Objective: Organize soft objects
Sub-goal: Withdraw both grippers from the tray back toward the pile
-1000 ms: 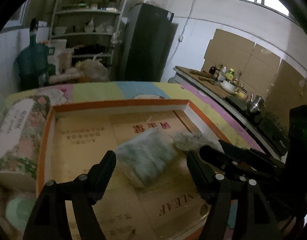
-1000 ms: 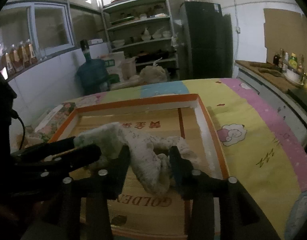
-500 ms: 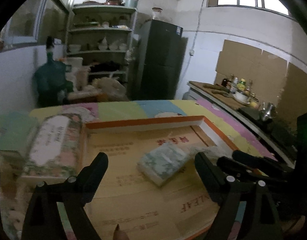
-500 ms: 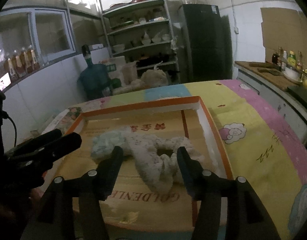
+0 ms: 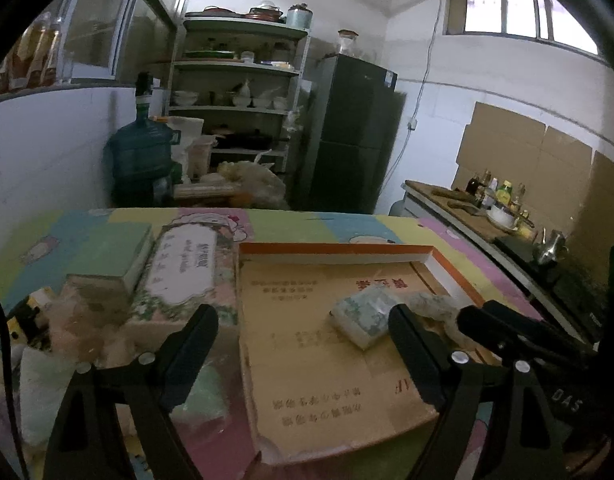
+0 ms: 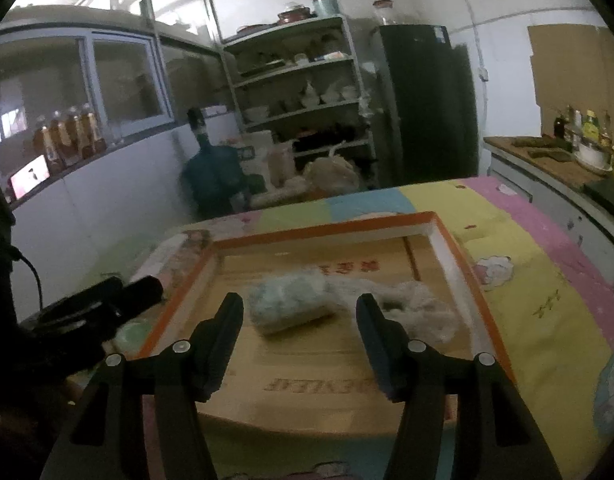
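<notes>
A shallow cardboard tray point(image 5: 335, 254) point(image 6: 327, 230) with an orange rim lies on the colourful mat. Inside it rest a pale green-white soft pack point(image 5: 361, 316) point(image 6: 291, 306) and, to its right, a fluffy white cloth point(image 5: 431, 304) point(image 6: 415, 308). My left gripper point(image 5: 303, 316) hovers over the tray's left edge, its jaws wide and closing a little, with nothing between them. My right gripper point(image 6: 299, 301) hangs short of the pack, its jaws opening and clear of both soft things. Each gripper shows at the edge of the other's view.
Left of the tray lie a floral box point(image 5: 183, 268), a green box point(image 5: 111, 260) and a heap of pale soft items point(image 5: 47, 392). A water jug point(image 5: 141, 160), shelves and a dark fridge point(image 5: 351, 140) stand behind. A counter point(image 5: 467, 208) runs along the right.
My right gripper has let go of the fluffy cloth and drawn back and up. My left gripper has backed off the soft pack and swung left, with the boxes now in view.
</notes>
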`<state>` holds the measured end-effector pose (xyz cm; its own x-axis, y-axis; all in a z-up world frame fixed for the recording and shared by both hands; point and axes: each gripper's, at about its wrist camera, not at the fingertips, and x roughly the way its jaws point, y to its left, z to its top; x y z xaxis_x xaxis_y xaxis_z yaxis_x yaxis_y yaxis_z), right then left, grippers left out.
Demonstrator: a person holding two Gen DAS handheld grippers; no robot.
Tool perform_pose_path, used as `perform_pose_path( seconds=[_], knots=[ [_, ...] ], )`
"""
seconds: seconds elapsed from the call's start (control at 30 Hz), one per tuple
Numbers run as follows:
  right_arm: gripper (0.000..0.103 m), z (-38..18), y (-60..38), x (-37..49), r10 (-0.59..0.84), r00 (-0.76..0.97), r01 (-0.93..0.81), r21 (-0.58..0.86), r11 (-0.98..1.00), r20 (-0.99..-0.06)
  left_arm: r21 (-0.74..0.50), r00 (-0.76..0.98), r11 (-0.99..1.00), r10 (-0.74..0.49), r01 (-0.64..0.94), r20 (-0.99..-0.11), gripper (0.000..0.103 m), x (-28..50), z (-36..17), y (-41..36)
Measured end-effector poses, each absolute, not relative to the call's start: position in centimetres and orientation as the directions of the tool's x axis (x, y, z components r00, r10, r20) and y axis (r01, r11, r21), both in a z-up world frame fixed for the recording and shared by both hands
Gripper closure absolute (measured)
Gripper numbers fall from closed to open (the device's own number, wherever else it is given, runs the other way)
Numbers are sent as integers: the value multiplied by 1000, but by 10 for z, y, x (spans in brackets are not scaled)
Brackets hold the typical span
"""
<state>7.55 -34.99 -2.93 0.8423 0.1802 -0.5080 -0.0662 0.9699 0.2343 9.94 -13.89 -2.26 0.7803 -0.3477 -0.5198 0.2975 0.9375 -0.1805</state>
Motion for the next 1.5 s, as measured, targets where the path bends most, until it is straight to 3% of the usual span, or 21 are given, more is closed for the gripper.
perform_pose_path(
  seconds=[0.23, 0.37, 0.77, 1.5],
  knots=[
    [41, -22, -320, 68, 218, 839, -112, 234, 966, -499, -156, 806, 950, -311, 270, -504, 18, 83, -16, -116],
    [29, -18, -306, 65, 235, 841, -127, 245, 961, -487, -136, 826, 963, -271, 234, -495, 20, 75, -12, -101],
    [29, -11, -264, 61, 269, 837, -174, 235, 957, -477, -90, 856, 986, -168, 142, -488, 20, 59, -7, -56],
    [27, -6, -192, 53, 303, 822, -238, 193, 952, -482, -112, 877, 992, -106, 60, -469, 20, 38, -12, 21]
  ],
)
